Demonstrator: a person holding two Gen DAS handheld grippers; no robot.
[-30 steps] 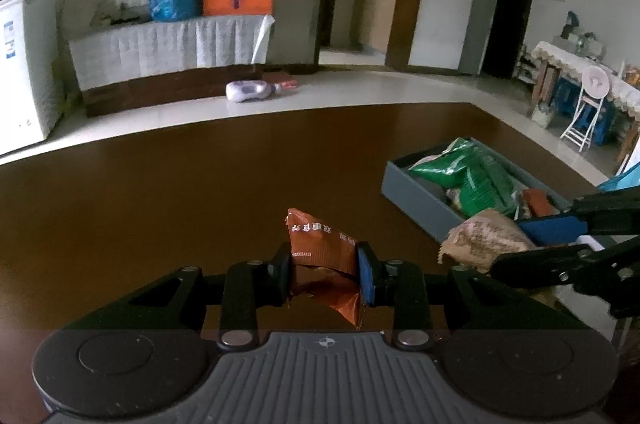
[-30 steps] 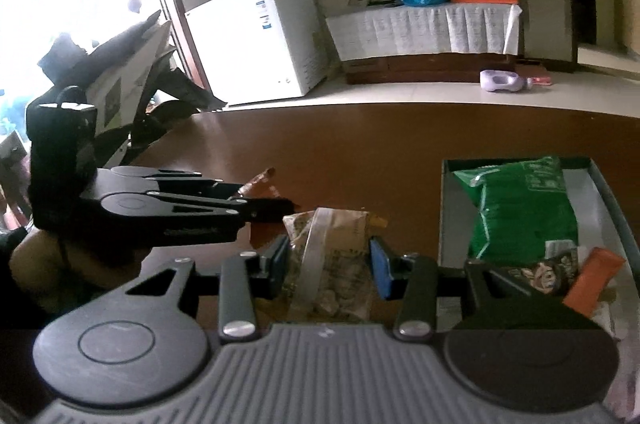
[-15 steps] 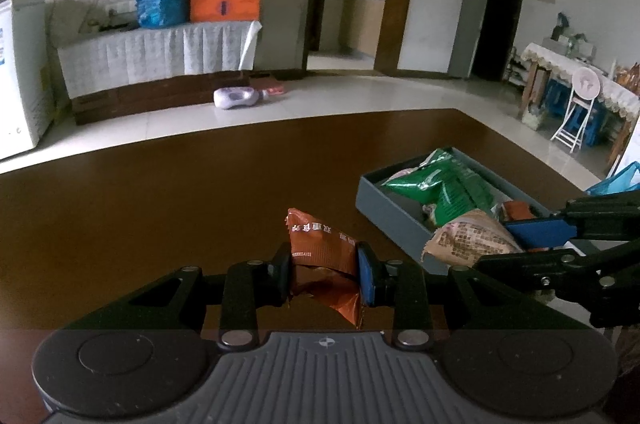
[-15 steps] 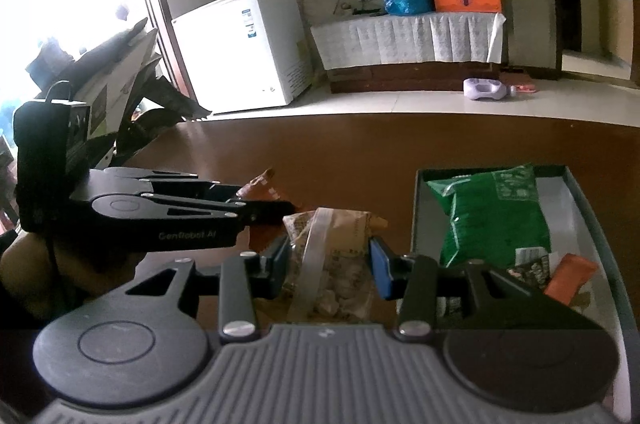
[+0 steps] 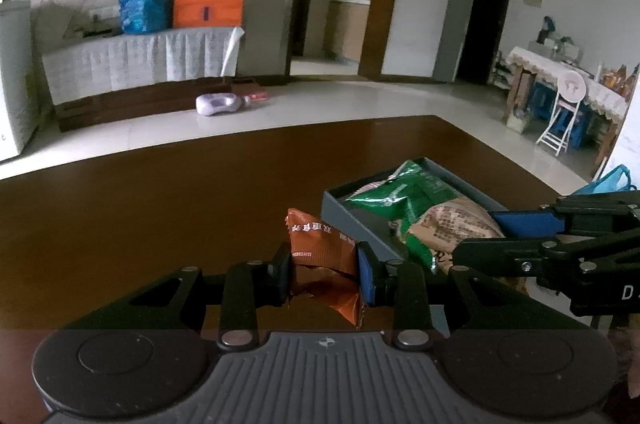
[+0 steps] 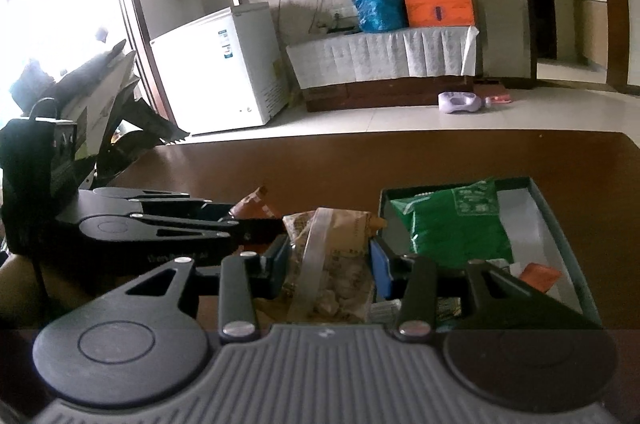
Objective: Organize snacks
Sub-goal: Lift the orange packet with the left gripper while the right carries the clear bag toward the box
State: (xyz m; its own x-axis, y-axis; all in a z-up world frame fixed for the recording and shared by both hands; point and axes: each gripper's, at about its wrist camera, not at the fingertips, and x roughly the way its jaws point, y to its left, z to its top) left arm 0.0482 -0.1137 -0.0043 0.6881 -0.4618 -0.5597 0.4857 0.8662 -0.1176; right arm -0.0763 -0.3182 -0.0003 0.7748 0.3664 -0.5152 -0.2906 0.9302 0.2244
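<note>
My left gripper [image 5: 324, 274] is shut on a crumpled orange snack packet [image 5: 322, 256], held above the dark wooden table [image 5: 160, 216]. My right gripper [image 6: 330, 260] is shut on a tan snack bag [image 6: 336, 256] with a clear strip; the left wrist view shows that tan snack bag [image 5: 456, 228] over the near end of the grey box [image 5: 344, 207]. A green snack bag [image 6: 456, 224] lies in the grey box [image 6: 560, 224] with a small orange packet [image 6: 540, 274] near its front. In the right wrist view the left gripper [image 6: 256, 218] is to the left with its orange snack packet [image 6: 256, 205].
Beyond the table's far edge lies pale tiled floor with a purple bottle [image 5: 218, 103]. A white chest freezer [image 6: 224, 63] and a cloth-covered stand [image 6: 384, 59] line the wall. A blue plastic bag [image 5: 612, 181] shows at the right of the box.
Both grippers have carried their snacks toward the grey box, which now sits nearer and more central in both views. The tan bag has come over the box's near end.
</note>
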